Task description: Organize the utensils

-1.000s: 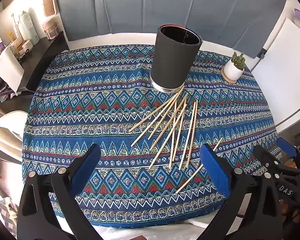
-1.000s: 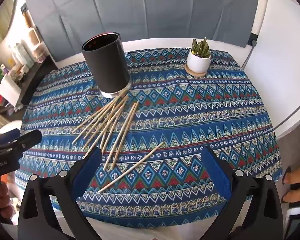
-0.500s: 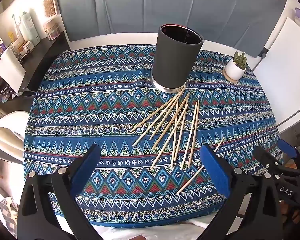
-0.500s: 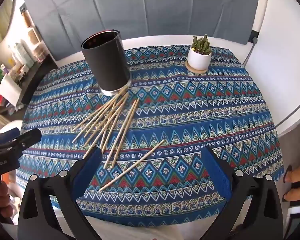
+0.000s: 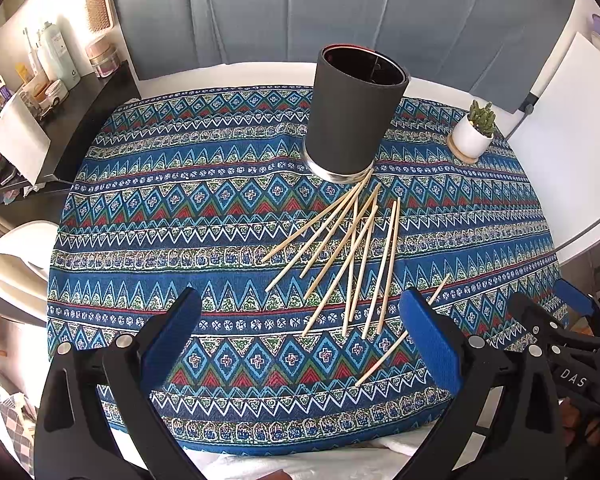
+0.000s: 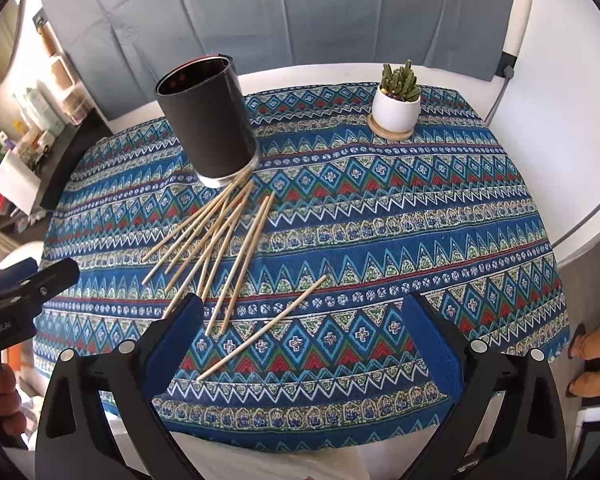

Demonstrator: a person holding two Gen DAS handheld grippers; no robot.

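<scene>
Meanwhile, the wooden chopsticks (image 5: 352, 252) lie fanned on the patterned cloth (image 5: 180, 216), their far tips touching the base of the upright black holder (image 5: 354, 116); one stray chopstick (image 6: 262, 328) rests apart, nearer you. Your left gripper (image 5: 300, 344) and right gripper (image 6: 300, 340) both hover with fingers spread wide, holding nothing. Start with the stray: lower the right gripper across its middle, close squarely so it cannot pivot, then lift it tip-up toward the holder. Compared with a second ago, little differs; both cameras have edged slightly, and the potted cactus (image 6: 396, 104) and sticks lie unmoved.
</scene>
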